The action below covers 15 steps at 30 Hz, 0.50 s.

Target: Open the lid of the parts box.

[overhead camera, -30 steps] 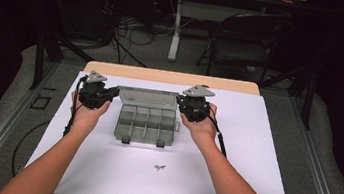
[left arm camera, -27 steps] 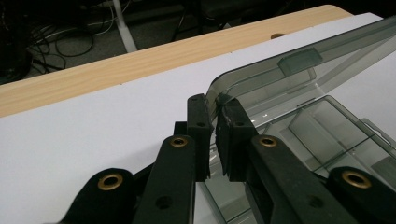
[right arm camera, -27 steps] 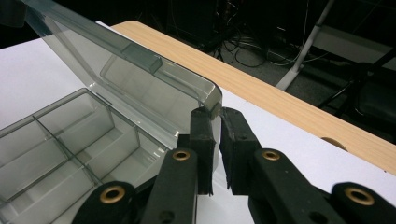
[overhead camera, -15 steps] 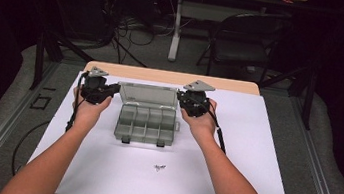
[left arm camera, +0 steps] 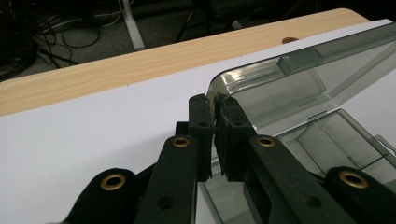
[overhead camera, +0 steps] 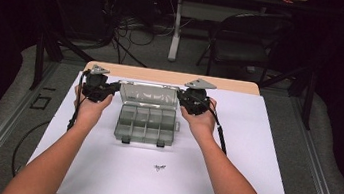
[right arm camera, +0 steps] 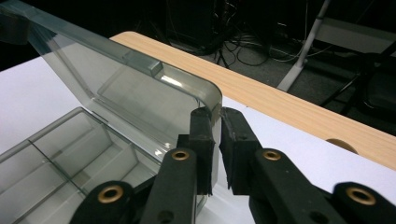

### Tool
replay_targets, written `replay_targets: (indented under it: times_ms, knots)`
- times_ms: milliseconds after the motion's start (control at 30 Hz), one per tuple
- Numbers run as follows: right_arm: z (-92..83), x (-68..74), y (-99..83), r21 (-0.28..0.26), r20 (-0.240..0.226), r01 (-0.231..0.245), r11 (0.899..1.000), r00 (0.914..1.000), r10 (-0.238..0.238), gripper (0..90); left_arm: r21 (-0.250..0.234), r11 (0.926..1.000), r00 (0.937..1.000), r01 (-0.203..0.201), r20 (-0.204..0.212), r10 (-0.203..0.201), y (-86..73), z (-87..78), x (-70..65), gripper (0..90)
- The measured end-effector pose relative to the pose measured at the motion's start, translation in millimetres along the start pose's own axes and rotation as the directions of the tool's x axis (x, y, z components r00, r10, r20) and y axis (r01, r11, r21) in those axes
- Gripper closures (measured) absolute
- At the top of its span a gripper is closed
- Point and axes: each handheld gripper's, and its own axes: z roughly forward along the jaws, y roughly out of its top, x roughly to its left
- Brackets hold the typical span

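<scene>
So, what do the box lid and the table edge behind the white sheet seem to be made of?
The box lid looks like clear, smoke-tinted hard plastic with a glossy finish: the white sheet shows through it and its rim catches highlights. The table edge looks like pale wood or wood-look laminate, matte; visible grain lines suggest it.

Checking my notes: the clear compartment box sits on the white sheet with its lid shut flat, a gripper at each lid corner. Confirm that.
Not quite: the lid is raised, not shut flat, as the left gripper view shows. The box sits on the white sheet, the left gripper and right gripper at its corners.

I count one clear compartment box (overhead camera: 147, 118) with one raised lid (overhead camera: 149, 95), and my two grippers: left gripper (overhead camera: 102, 89), right gripper (overhead camera: 190, 101).
</scene>
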Motion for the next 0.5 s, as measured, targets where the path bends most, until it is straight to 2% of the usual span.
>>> replay_targets:
  times_ms: [167,500]
  knots:
    - [-2.6,3.3,-4.4,-0.019,0.016,0.027,0.999,0.9995,-0.026,75.5,0.003,1.0000,1.0000,0.000,-0.003,0.000,0.0,-0.7,-0.7,85.6]
    - [4.1,-1.0,-26.5,0.005,0.002,0.009,1.000,1.0000,-0.009,75.0,-0.005,1.0000,1.0000,0.005,-0.002,-0.005,0.1,1.5,0.7,85.6]
